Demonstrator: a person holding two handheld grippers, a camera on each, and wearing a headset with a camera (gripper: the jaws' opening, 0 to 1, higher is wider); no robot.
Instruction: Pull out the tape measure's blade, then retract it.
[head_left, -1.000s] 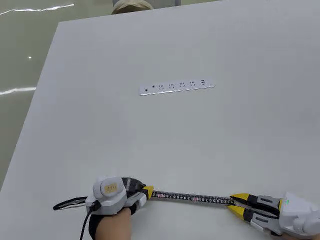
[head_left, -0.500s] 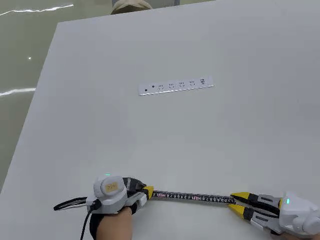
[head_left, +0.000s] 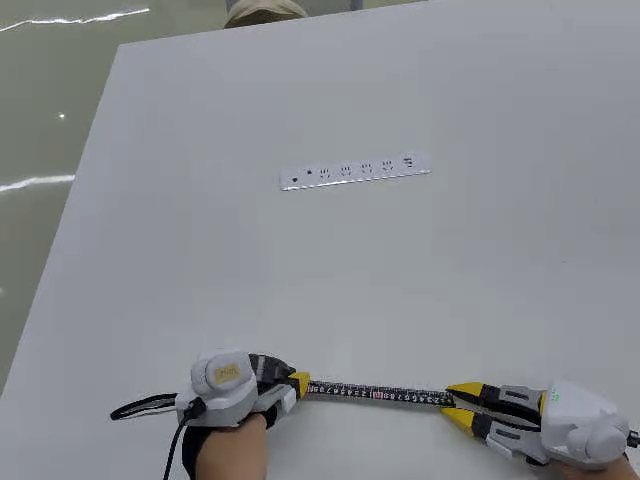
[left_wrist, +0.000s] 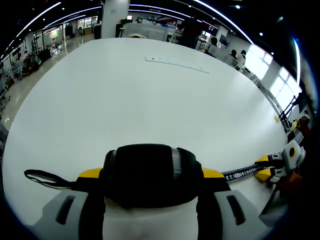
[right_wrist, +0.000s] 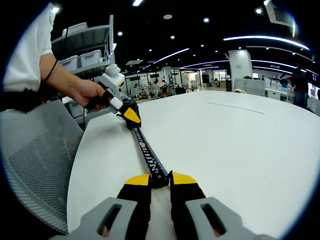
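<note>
Left gripper (left_wrist: 152, 174): yellow-tipped jaws were clamped around the black, rounded plastic tape measure case (head_left: 266, 372), anchoring it near the table edge
Right gripper (right_wrist: 160, 179): jaws pinched the tip, controlling the pull
Blade (head_left: 375, 393): dark, narrow metal strip with printed numerals, stretched taut between the grippers
Tabletop (head_left: 400, 270): smooth, matte white
Strap (head_left: 138, 407): thin black loop trailing from the case

Left gripper (head_left: 296, 384), right gripper (head_left: 452, 401): housings were white, fingers (right_wrist: 137, 192) black, yellow-tipped. Cable (head_left: 170, 452) was black; sleeve (right_wrist: 27, 50) white.
</note>
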